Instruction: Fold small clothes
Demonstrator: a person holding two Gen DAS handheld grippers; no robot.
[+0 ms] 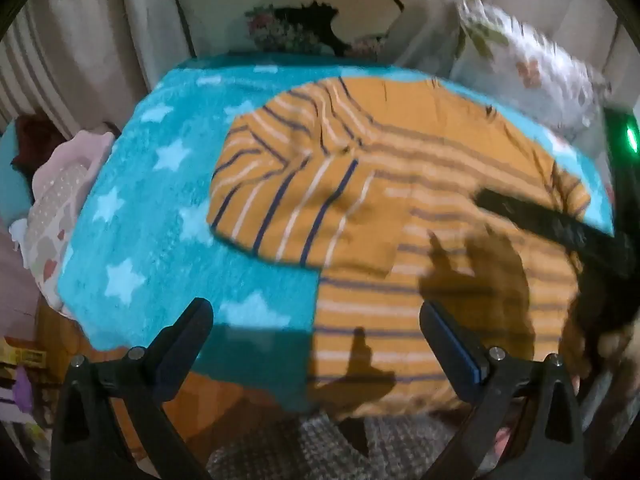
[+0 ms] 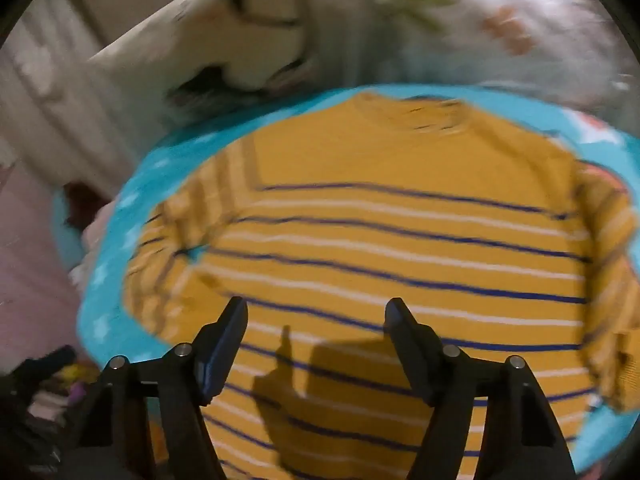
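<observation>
L gripper (image 1: 316, 316): jaws wide apart, nothing betw them, hanging above the near L part of the sweater (image 1: 420, 184). One finger sits over the turquoise star blanket (image 1: 132, 216), the other over the sweater's hem area. Finger shadows fall on the knit below.

R gripper (image 2: 316, 316): jaws also spread wide, empty, tilted down over the lower middle of the sweater (image 2: 380, 240); its shadow lies on the stripes just betw the fingers. In the L wrist view the R gripper (image 1: 560, 228) shows as a dark blurred bar reaching in from the R edge over the sweater.

Sweater: mustard-yellow knit w/ thin navy + white stripes, lying flat on the blanket (image 2: 120, 308). Long axis runs near-to-far: hem toward the grippers, neckline (image 2: 424, 116) at the far end. Body stripes run across, L to R. The L sleeve (image 1: 288, 184) is folded in over the body's L side, its stripes running at an angle to the body stripes. The R sleeve (image 2: 612, 280) lies along the R edge, bunched, cuff toward the near side.

Blanket covers the surface under the sweater, showing as a rim all round it. Beyond the far edge: pale curtains (image 1: 100, 40) and a white floral-print fabric (image 1: 532, 64), blurred. At L, a pile of pale dotted clothes (image 1: 60, 208).
</observation>
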